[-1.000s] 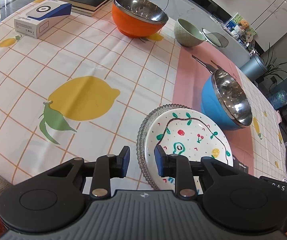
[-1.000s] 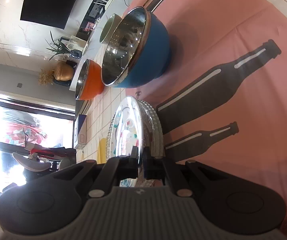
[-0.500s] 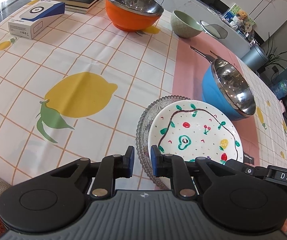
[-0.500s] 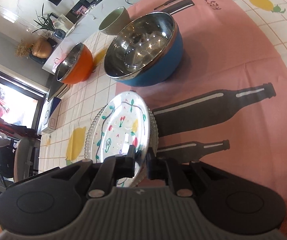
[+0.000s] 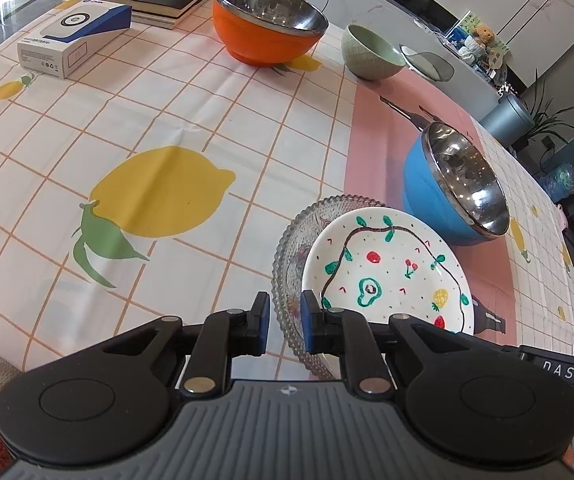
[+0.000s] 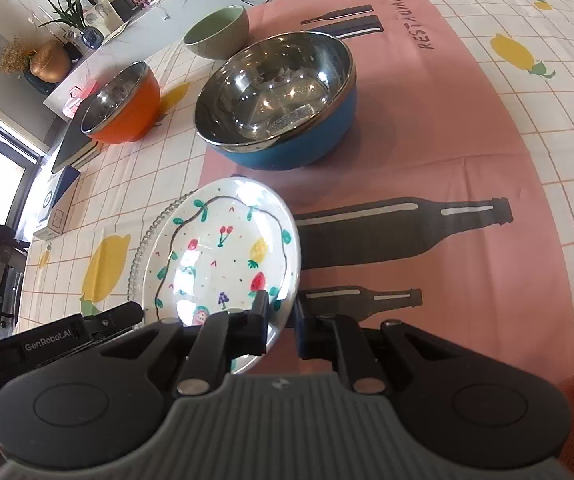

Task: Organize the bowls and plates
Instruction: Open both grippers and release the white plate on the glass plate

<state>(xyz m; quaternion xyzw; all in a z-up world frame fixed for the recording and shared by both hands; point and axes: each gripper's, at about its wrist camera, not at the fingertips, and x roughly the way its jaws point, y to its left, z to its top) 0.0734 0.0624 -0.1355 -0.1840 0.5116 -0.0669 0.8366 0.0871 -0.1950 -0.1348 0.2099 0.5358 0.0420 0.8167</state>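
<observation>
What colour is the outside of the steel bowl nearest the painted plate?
Blue; the right wrist view shows it best.

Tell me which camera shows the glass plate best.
The left wrist view: the glass plate shows its beaded rim and patterned base beside the painted plate. The right wrist view shows only a rim sliver.

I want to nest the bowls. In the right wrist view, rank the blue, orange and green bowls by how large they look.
1. blue bowl
2. orange bowl
3. green bowl
The orange and green bowls sit farther back, so their true sizes are unsure.
</observation>
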